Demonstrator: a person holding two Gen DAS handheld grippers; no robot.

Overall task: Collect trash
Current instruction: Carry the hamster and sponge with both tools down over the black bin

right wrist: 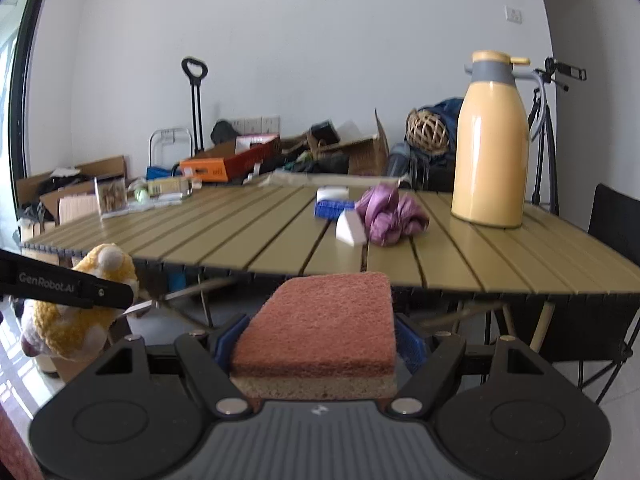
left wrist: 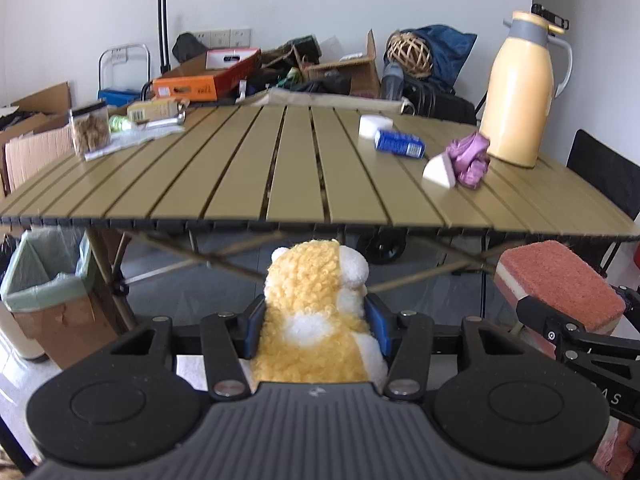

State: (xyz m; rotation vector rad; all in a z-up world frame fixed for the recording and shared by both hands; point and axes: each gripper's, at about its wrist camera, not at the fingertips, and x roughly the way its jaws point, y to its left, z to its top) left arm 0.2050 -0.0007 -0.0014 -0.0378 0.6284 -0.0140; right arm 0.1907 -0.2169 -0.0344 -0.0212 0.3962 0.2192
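Observation:
My left gripper (left wrist: 316, 320) is shut on a yellow and white plush toy (left wrist: 316, 304), held in front of the table's near edge and below its top. My right gripper (right wrist: 316, 340) is shut on a red-brown scrub sponge (right wrist: 324, 320) with a tan underside; the same sponge (left wrist: 560, 280) shows at the right of the left wrist view. The plush toy (right wrist: 76, 320) appears at the left of the right wrist view. On the olive slatted table (left wrist: 240, 176) lie a crumpled purple wrapper (left wrist: 470, 158), a white wedge (left wrist: 440, 172), a blue packet (left wrist: 400, 144) and a white block (left wrist: 374, 126).
A cardboard bin lined with a green bag (left wrist: 48, 276) stands on the floor under the table's left corner. A tall yellow thermos (left wrist: 518, 92) stands at the table's right; a clear jar (left wrist: 90, 128) and small packages sit at its far left. Boxes and bags crowd the back wall. A black chair (right wrist: 612, 264) is on the right.

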